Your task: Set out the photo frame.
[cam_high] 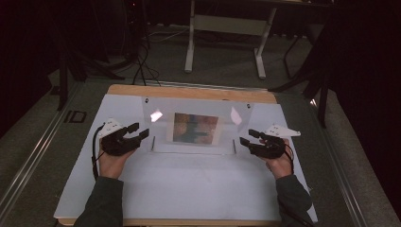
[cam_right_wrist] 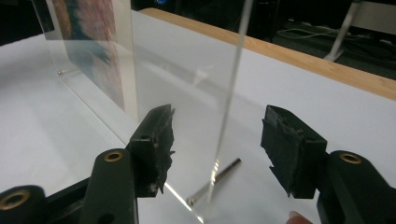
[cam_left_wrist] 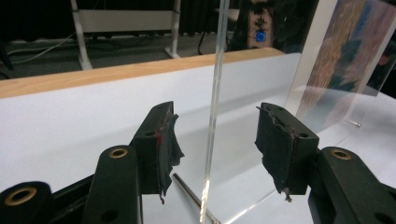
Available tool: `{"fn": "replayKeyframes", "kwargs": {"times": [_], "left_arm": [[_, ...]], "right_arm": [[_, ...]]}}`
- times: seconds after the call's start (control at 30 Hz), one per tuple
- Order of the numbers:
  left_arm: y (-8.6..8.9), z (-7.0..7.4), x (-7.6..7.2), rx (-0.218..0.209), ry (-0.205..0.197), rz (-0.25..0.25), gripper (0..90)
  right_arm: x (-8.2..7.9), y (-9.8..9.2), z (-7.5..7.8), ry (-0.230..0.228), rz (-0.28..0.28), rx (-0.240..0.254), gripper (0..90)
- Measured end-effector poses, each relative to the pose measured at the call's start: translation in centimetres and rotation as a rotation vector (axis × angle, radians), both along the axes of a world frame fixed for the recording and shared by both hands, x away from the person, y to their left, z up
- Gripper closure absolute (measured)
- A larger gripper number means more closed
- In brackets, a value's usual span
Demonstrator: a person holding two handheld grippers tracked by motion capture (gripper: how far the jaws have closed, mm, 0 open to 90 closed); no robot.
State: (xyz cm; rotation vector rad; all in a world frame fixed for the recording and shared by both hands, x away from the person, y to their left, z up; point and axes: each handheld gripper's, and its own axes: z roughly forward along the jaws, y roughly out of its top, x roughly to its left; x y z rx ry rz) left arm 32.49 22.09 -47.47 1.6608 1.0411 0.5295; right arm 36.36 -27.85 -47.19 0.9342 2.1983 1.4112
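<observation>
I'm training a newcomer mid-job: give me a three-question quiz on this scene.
1. True or false: the left tongs are clamped on the clear acrylic frame.
2. What sits in the frame's middle? A) a colourful picture B) a mirror C) a clock
3. Fill in: the frame stands on a ___ mat.

Key: 1 false, both the left and right tongs stand open around the side edges, pads apart from it; 2 A; 3 white.
</observation>
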Motion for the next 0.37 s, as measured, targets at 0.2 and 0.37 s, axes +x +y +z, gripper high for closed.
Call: {"fn": "replayKeyframes", "kwargs": {"times": [0.2, 0.37], "left_arm": [[0.3, -0.3, -0.2, 0.024, 0.026, 0.013, 47.0], [0.4, -0.8, -0.3, 0.105, 0.074, 0.044, 46.8]], "right_arm": [[-0.2, -1.2, 0.1, 0.020, -0.019, -0.005, 43.2], [-0.1, -2.0, -0.1, 0.040, -0.049, -0.039, 43.0]]}}
